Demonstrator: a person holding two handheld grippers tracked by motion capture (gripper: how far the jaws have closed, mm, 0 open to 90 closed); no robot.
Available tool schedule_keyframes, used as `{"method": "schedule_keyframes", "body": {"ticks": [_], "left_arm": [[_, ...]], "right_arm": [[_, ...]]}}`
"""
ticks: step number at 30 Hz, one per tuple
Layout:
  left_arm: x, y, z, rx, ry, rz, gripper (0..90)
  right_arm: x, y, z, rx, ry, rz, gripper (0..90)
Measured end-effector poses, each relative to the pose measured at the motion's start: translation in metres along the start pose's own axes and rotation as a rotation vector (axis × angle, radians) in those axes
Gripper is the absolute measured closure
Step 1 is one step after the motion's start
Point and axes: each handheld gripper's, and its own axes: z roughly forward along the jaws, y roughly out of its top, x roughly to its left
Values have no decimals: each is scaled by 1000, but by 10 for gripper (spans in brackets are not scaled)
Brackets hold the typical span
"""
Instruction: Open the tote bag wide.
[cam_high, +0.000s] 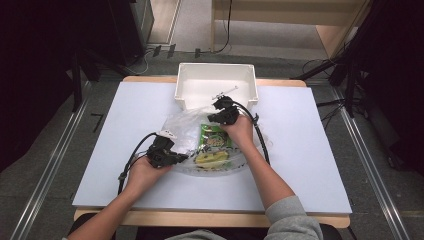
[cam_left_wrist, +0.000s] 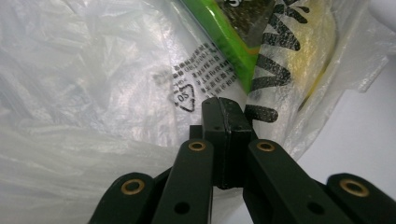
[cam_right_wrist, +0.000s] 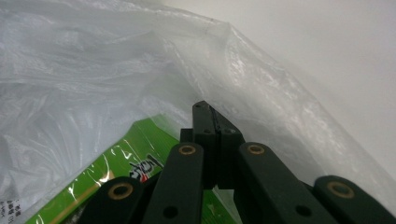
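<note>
Clear plastic, crinkly and thin: that's the bag (cam_high: 200, 140) I've got, lying in the middle of the white surface (cam_high: 300, 165), just near of the white bin (cam_high: 216, 85) at the far edge. It sprawls from my left tongs (cam_high: 184, 157) at its near-left edge up to my right tongs (cam_high: 212, 117) at its far side, so its long axis runs roughly near-left to far-right between my two hands. My left tongs (cam_left_wrist: 224, 105) are pinched tight together on the film, right beside a printed recycling triangle (cam_left_wrist: 184, 95). My right tongs (cam_right_wrist: 208, 114) are clamped flat too, with a fold of the bag (cam_right_wrist: 140, 70) nipped between them, as far as I can make out.

Inside, a green packet (cam_high: 215, 136) lies with its long side running near to far, and just near of it sits something yellow (cam_high: 211, 160) lying left to right. From the left tongs' camera the packet (cam_left_wrist: 219, 32) is cut off at the top edge, and the yellow thing (cam_left_wrist: 303, 42) carries bold black lettering I can't read through the wrinkles. From the right tongs' camera I see one corner of the green packet (cam_right_wrist: 121, 158); my tongs cover the rest.
</note>
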Motion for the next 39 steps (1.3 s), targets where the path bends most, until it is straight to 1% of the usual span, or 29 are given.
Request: {"method": "schedule_keyframes", "body": {"ticks": [2, 3, 6, 7, 8, 11, 12, 15, 16, 21, 26, 29, 33, 35, 36, 39], "left_arm": [[-2, -2, 0, -2, -6, 6, 900], [-3, -2, 0, -5, -3, 6, 900], [-8, -6, 0, -8, -22, 12, 900], [-10, -7, 0, -16, -27, 17, 900], [-11, -9, 0, -22, -40, 34, 900], [-15, -15, 0, -10, -53, 45, 900], [-17, -16, 0, -6, -51, 49, 900], [-21, -21, -1, 2, -61, 57, 900], [-23, -22, -1, 2, -65, 53, 900], [-30, -29, -2, 19, -76, 65, 900], [-34, -37, -6, 28, -89, 67, 900], [-38, -43, -7, 42, -89, 67, 900], [-39, -49, -11, 46, -93, 70, 900], [-40, -51, -14, 52, -91, 64, 900], [-40, -52, -15, 61, -88, 66, 900], [-41, -56, -18, 69, -92, 65, 900]], "right_arm": [[-2, -2, 0, 0, 2, 0, 900], [-3, -2, 1, 4, 0, 3, 900], [-3, -3, 2, 3, -6, -5, 900], [-3, -3, 2, 3, -8, -6, 900], [-3, -3, 2, 8, -13, -6, 900], [-2, -4, 4, 15, -23, -10, 900], [-2, -4, 5, 19, -26, -9, 900], [-2, -5, 6, 13, -29, -11, 900], [-2, -5, 6, 12, -29, -11, 900], [-1, -4, 7, 8, -36, -10, 900], [-2, -5, 7, 3, -38, -6, 900], [-2, -5, 7, 0, -41, -6, 900], [-2, -5, 8, -1, -44, -8, 900], [-2, -5, 8, 0, -45, -4, 900], [-1, -5, 8, 0, -46, -7, 900], [0, -4, 8, -2, -69, -7, 900]]}}
